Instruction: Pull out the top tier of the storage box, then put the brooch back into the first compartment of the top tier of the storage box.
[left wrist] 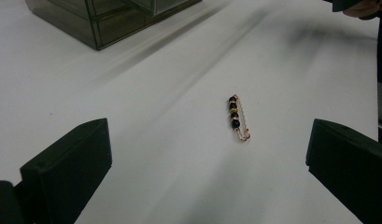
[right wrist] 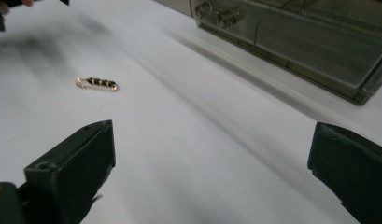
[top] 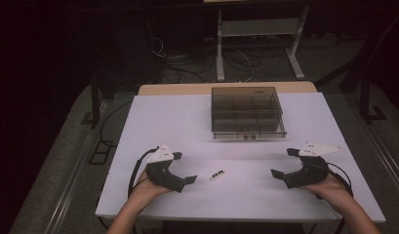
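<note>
From where I sit, the left hand-held gripper (top: 180, 173) is the nearer of my two: the beaded safety pin (top: 217, 175) lies just off its tips, toward the middle of the surface (top: 158, 117), with bare white between them. In the left gripper view the pin (left wrist: 238, 118) sits ahead and a little right of centre, its long axis running almost straight away from me, so I judge the jaws would straddle it across its thin width if I eased forward. Those jaws stand wide apart with nothing between them. The right hand-held gripper (top: 284, 165) is well apart from the pin on the other side, jaws also spread wide and empty; from its camera the pin (right wrist: 97, 83) lies far off to the left, crosswise. Nothing stands in the way on either side. Farther back, the smoked clear drawer box (top: 247, 113) sits at the far middle, drawers closed as far as I can tell.
</note>
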`<state>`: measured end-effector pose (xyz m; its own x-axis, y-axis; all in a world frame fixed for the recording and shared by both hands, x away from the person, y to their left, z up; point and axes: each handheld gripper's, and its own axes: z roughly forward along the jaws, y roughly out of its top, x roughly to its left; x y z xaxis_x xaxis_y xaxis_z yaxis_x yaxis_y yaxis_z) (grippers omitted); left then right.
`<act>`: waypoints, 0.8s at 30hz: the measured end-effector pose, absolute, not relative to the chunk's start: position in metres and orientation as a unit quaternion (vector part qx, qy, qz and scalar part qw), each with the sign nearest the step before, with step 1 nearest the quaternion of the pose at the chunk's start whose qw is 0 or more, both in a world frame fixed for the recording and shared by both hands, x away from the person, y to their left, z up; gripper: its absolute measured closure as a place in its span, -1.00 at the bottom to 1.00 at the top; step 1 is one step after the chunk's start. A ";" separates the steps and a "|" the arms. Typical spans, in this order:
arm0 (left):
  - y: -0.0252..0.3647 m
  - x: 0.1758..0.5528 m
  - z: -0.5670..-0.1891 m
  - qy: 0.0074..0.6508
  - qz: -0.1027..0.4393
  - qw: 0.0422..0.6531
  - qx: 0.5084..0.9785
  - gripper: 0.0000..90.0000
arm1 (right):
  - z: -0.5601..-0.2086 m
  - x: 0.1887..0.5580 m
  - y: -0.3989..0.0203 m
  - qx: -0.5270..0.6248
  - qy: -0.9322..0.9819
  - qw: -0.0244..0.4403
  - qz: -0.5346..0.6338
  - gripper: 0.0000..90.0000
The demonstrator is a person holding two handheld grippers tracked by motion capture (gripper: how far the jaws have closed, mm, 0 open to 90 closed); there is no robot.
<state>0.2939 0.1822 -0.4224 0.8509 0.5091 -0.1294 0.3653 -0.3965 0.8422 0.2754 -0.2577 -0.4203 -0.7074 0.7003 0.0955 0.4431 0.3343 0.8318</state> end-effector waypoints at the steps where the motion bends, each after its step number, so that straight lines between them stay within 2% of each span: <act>1: 0.182 0.294 -0.422 0.263 0.074 0.483 0.832 -1.00 | -0.421 0.274 -0.257 0.354 0.806 0.141 0.453 -1.00; 24: 0.180 0.294 -0.423 0.261 0.076 0.479 0.834 -1.00 | -0.442 0.260 -0.269 0.360 0.800 0.135 0.461 -1.00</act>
